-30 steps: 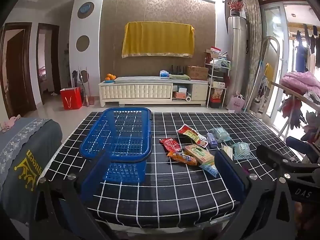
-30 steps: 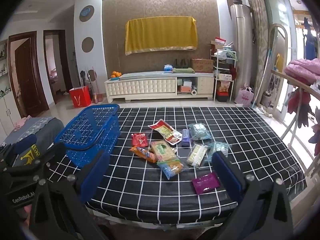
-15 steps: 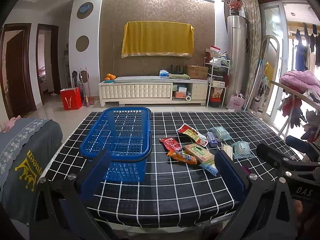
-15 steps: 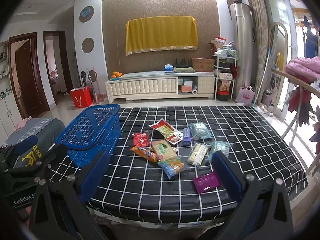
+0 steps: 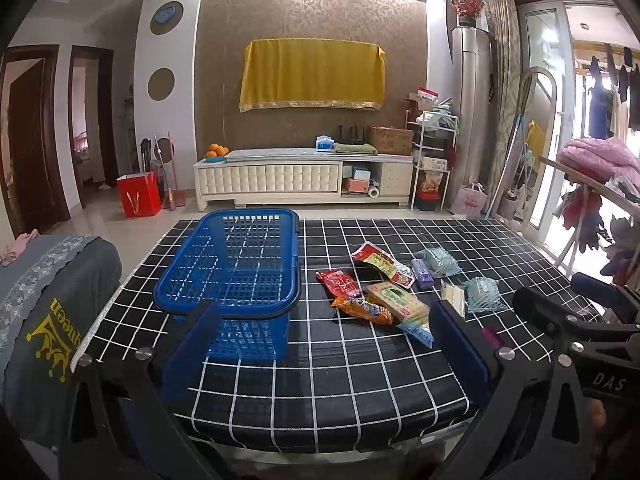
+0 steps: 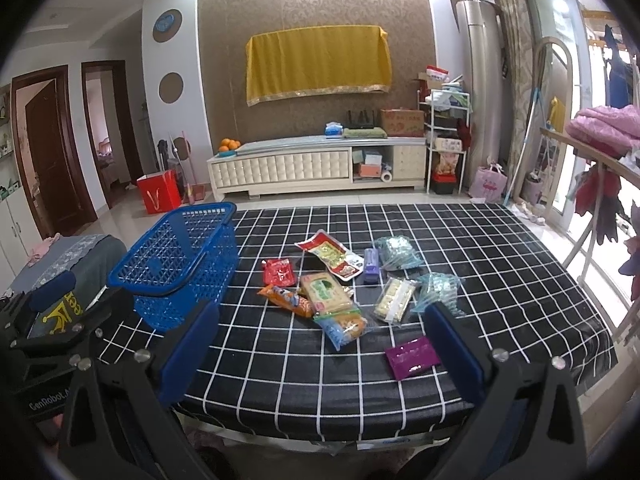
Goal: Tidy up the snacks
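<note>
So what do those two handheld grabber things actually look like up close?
Both look alike: the left gripper and right gripper each have a black angular frame with silver screws and two flat blue fingers. White lettering marks the bodies: "DAS" shows on the right one in the left view, "GenRobot" on the left one in the right view. No cables or sleeves show.

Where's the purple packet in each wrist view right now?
Left wrist: purple packet only a sliver, lower right, mostly hidden behind the gripper finger.
Right wrist: purple packet in full, lower right of centre, nearest the table edge.
Shared landmark: blue basket.
</note>
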`<act>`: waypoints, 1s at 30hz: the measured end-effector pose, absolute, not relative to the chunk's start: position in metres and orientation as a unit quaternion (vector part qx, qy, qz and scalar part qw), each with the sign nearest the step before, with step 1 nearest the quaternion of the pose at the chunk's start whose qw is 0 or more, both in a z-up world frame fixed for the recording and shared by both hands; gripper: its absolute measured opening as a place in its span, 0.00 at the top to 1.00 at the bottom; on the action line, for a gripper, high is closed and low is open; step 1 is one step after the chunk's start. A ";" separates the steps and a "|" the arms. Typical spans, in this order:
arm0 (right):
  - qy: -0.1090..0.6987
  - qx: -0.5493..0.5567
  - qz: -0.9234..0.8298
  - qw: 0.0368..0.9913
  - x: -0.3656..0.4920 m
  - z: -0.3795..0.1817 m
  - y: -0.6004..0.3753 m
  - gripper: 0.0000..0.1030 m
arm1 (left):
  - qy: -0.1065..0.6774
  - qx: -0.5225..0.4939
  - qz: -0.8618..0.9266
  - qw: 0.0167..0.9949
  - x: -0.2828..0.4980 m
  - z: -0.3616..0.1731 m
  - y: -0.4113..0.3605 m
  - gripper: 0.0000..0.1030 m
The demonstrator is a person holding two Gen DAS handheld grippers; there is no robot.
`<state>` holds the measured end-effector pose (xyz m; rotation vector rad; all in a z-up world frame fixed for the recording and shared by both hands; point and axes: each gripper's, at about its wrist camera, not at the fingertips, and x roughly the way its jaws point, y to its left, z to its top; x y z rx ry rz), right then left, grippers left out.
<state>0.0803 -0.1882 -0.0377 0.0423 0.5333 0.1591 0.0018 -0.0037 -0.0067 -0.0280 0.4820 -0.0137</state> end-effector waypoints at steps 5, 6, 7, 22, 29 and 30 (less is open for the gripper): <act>0.265 0.024 0.079 0.961 0.082 -0.038 -0.188 0.00 | 0.239 -0.014 -0.005 0.971 0.003 -0.008 -0.004 0.00; 0.266 0.025 0.081 0.960 0.082 -0.038 -0.188 0.00 | 0.240 -0.014 -0.006 0.971 0.004 -0.008 -0.003 0.00; 0.266 0.025 0.081 0.960 0.081 -0.039 -0.188 0.00 | 0.241 -0.015 -0.006 0.971 0.004 -0.008 -0.003 0.00; 0.265 0.020 0.072 0.961 0.080 -0.041 -0.186 0.00 | 0.245 -0.021 -0.009 0.969 0.005 -0.012 -0.001 0.00; 0.267 0.018 0.072 0.961 0.080 -0.042 -0.186 0.00 | 0.246 -0.021 -0.008 0.969 0.005 -0.014 -0.001 0.00; 0.267 0.018 0.072 0.961 0.080 -0.042 -0.185 0.00 | 0.246 -0.021 -0.008 0.969 0.004 -0.014 -0.002 0.00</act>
